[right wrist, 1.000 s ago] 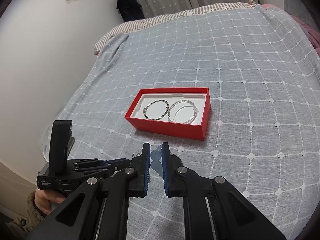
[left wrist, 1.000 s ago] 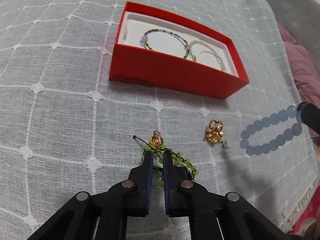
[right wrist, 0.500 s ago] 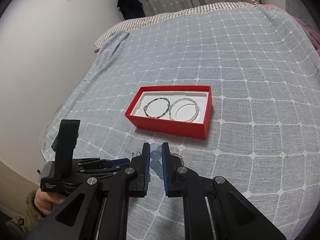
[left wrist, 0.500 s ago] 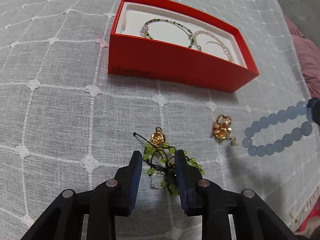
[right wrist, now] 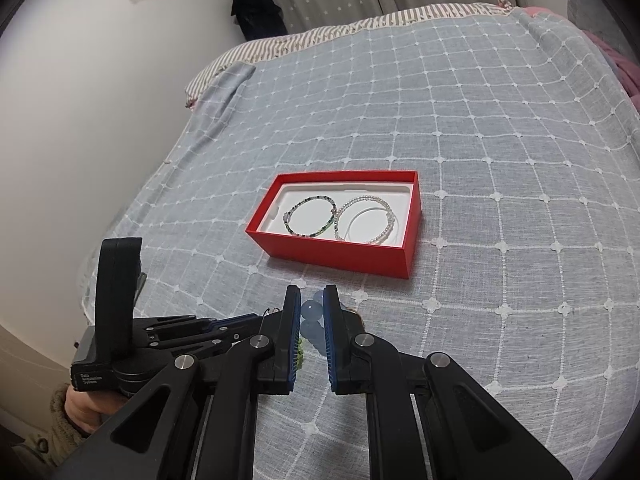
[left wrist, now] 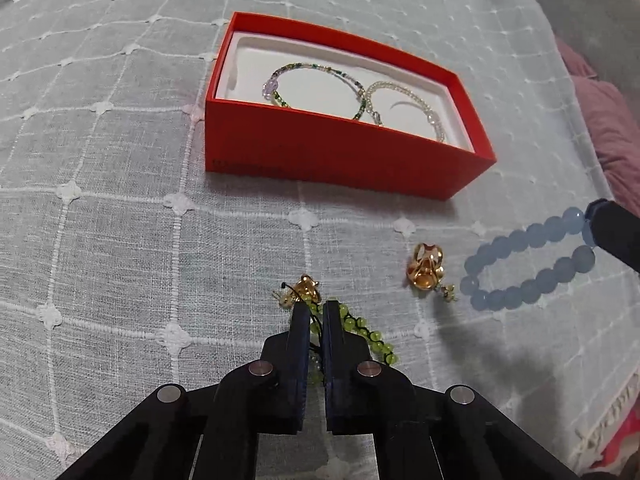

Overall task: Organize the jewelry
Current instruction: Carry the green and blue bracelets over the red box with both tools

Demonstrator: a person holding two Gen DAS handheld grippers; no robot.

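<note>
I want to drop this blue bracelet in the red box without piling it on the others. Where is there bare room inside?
The red box's white tray is bare along its left end, beside the green beaded bracelet. The middle and right are crowded: that bracelet touches the clear beaded bracelet, which fills the right half.

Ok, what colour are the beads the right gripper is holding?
Pale blue bracelet; the left wrist view shows it best.
</note>
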